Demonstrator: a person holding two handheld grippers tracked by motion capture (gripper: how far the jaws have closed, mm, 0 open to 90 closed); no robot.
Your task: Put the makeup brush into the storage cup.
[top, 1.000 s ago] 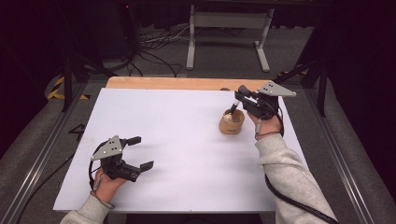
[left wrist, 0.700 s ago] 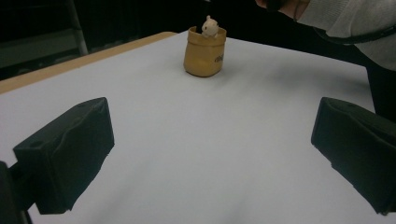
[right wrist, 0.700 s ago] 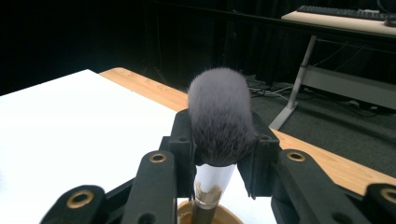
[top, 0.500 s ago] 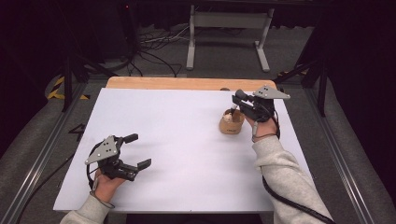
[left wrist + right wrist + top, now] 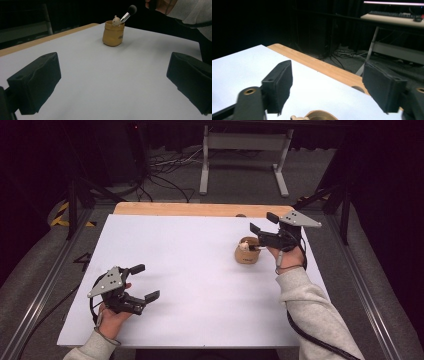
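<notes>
A tan pot (image 5: pixel 246 255) stands on the white table sheet (image 5: pixel 200 270) at the right. In the left gripper view the pot (image 5: pixel 113 33) holds a small bear-like figure (image 5: pixel 115 21) and a brush (image 5: pixel 128 14) with a dark head that leans out to the right. My right gripper (image 5: pixel 263 223) hovers just beyond and above the pot; its jaws have just been opening and stand open with nothing between them (image 5: pixel 329 87). The pot's rim (image 5: pixel 322 115) shows below them. My left gripper (image 5: pixel 145 282) rests open near the front left, with nothing in it (image 5: pixel 112 82).
A wooden strip (image 5: pixel 200 209) runs along the table's far edge. Behind it on the floor are a metal stand (image 5: pixel 245 150) and cables (image 5: pixel 165 175). Rails (image 5: pixel 45 285) flank the table. A desk with a keyboard (image 5: pixel 392 15) stands in the far background.
The right gripper's jaws, closed together over the pot before, now stand apart. Both hands have stayed about where they were.
</notes>
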